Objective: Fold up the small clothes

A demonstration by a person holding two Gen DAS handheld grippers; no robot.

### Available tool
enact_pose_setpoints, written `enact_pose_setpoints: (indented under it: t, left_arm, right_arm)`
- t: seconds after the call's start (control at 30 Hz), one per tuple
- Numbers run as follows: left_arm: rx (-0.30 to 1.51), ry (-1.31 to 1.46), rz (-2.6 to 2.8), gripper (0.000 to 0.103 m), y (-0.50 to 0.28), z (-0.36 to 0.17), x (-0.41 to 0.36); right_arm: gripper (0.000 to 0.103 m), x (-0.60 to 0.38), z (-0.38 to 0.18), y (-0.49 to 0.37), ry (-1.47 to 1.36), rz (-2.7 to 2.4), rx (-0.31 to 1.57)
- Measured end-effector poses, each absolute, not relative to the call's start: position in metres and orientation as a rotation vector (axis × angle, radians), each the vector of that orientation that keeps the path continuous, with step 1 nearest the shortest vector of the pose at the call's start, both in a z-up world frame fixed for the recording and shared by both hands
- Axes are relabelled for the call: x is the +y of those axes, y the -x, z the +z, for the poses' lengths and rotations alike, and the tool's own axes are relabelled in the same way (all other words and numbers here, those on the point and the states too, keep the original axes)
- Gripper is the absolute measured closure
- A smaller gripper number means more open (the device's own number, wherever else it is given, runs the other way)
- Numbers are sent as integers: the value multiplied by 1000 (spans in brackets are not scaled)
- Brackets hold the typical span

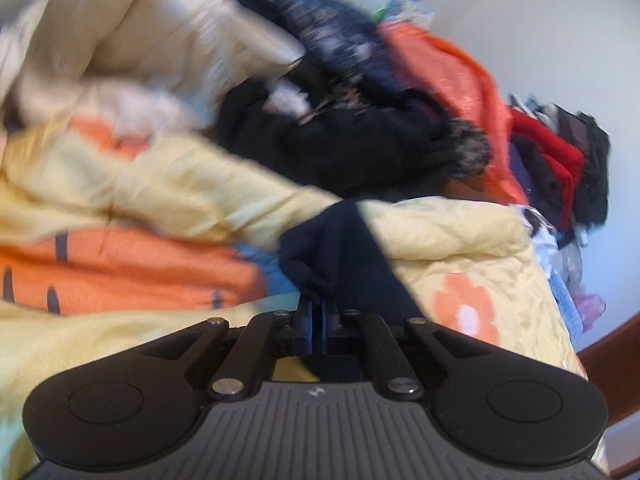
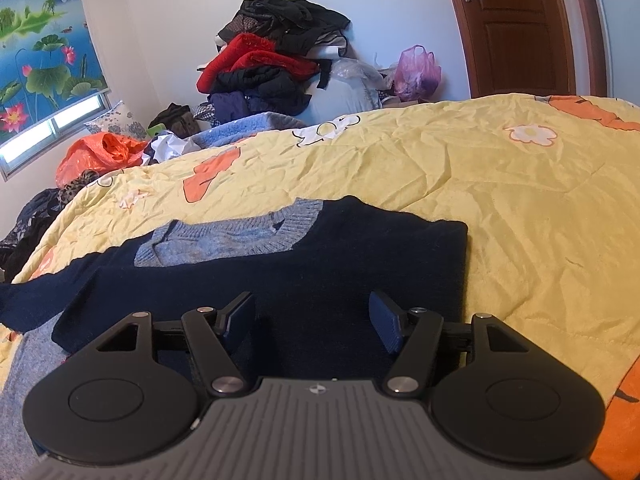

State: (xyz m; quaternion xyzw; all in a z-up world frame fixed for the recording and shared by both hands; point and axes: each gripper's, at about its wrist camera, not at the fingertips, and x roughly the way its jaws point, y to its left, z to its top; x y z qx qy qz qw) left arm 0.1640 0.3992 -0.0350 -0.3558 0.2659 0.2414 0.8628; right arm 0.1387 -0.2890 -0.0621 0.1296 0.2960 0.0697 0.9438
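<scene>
A small navy sweater (image 2: pixel 360 264) with a light blue knitted collar (image 2: pixel 240 236) lies flat on the yellow flowered bedspread (image 2: pixel 500 200). My right gripper (image 2: pixel 312 320) hovers over its lower body, open, with nothing pinched between the blue pads. In the blurred left wrist view, my left gripper (image 1: pixel 319 312) is shut on a bunched fold of the navy sweater (image 1: pixel 344 256), which rises from the pads. Which part of the sweater this is, I cannot tell.
Heaps of clothes (image 2: pixel 272 64) in black and red stand against the far wall, with an orange bag (image 2: pixel 104 152) and a pink bag (image 2: pixel 416 68). A wooden door (image 2: pixel 516 28) is at the right. Cream and dark bedding (image 1: pixel 320 120) piles up before the left gripper.
</scene>
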Motion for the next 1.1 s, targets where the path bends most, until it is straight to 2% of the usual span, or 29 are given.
enact_pose_setpoints:
  t: [0.2, 0.43, 0.77, 1.0, 1.1]
  left_arm:
    - [452, 545, 352, 100, -169, 14, 322]
    - [470, 331, 105, 100, -181, 29, 205]
    - [573, 299, -184, 99, -161, -22, 78]
    - [577, 299, -179, 99, -149, -55, 65]
    - [558, 298, -177, 99, -146, -56, 62]
  right_arm:
    - [38, -293, -62, -138, -289, 148, 598]
    - [38, -297, -63, -137, -324, 156, 591]
    - [38, -301, -64, -137, -345, 162, 588]
    - [38, -301, -64, -137, -338, 161, 588]
    - [33, -292, -61, -138, -280, 155, 599]
